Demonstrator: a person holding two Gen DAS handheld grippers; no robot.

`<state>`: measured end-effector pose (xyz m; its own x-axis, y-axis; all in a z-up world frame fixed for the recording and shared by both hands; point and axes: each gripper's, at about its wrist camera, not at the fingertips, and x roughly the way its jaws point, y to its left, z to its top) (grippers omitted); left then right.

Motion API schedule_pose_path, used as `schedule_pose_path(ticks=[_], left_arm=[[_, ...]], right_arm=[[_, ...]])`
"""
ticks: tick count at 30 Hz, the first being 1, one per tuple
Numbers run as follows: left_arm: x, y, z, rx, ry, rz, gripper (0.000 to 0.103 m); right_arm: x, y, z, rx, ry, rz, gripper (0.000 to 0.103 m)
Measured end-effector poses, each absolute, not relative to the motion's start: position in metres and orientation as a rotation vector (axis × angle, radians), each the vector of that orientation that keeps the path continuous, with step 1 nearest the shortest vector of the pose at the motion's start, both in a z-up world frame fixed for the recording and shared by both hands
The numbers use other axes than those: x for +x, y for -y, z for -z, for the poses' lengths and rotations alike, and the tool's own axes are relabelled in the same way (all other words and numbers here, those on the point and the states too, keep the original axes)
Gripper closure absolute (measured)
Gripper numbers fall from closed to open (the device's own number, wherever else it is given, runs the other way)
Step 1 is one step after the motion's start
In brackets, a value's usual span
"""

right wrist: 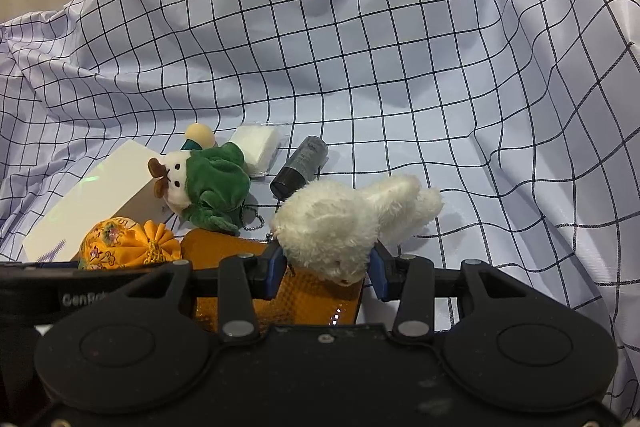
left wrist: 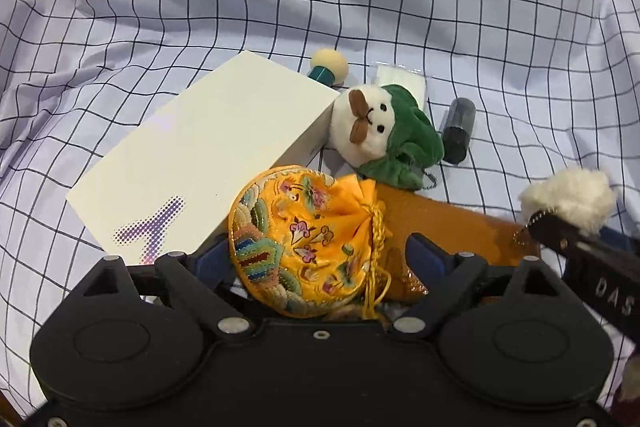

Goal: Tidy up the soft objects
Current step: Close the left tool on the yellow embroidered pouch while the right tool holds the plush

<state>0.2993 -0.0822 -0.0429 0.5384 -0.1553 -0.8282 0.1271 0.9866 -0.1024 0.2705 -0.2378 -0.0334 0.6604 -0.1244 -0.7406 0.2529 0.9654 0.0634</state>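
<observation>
My left gripper (left wrist: 316,259) is shut on a yellow embroidered drawstring pouch (left wrist: 308,239), held just above an orange glittery pad (left wrist: 452,227). The pouch also shows at the left of the right wrist view (right wrist: 120,245). My right gripper (right wrist: 328,267) is shut on a white fluffy plush (right wrist: 344,219) over the orange pad (right wrist: 248,255); this plush shows at the right of the left wrist view (left wrist: 568,199). A green-and-white plush toy (left wrist: 384,135) lies on the checked cloth beyond the pad, and it shows in the right wrist view (right wrist: 204,183).
A white box (left wrist: 200,163) lies left of the pouch. A round-headed teal-collared item (left wrist: 328,67), a white packet (left wrist: 404,79) and a dark cylinder (left wrist: 458,129) lie behind the green plush. Wrinkled checked cloth (right wrist: 360,47) covers everything and rises at the back.
</observation>
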Motion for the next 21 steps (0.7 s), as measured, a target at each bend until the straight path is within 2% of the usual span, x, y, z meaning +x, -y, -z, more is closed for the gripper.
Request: schedule_pose_path(ticks=[4, 5, 6, 9, 21], left_arm=[[0.301, 0.083, 0.043, -0.049, -0.985, 0.149, 0.016], [0.300, 0.083, 0.043, -0.050, -0.981, 0.143, 0.020], [0.299, 0.082, 0.043, -0.046, -0.974, 0.130, 0.030], [0.298, 0.077, 0.042, -0.049, -0.962, 0.132, 0.035], [0.274, 0.065, 0.025, -0.052, -0.915, 0.186, 0.038]], right_arm=[[0.268, 0.238, 0.033, 0.164, -0.823, 0.212, 0.061], [0.268, 0.238, 0.033, 0.163, -0.822, 0.212, 0.061], [0.267, 0.239, 0.034, 0.162, -0.821, 0.214, 0.061], [0.264, 0.240, 0.033, 0.162, -0.820, 0.218, 0.061], [0.245, 0.232, 0.020, 0.146, -0.806, 0.227, 0.061]])
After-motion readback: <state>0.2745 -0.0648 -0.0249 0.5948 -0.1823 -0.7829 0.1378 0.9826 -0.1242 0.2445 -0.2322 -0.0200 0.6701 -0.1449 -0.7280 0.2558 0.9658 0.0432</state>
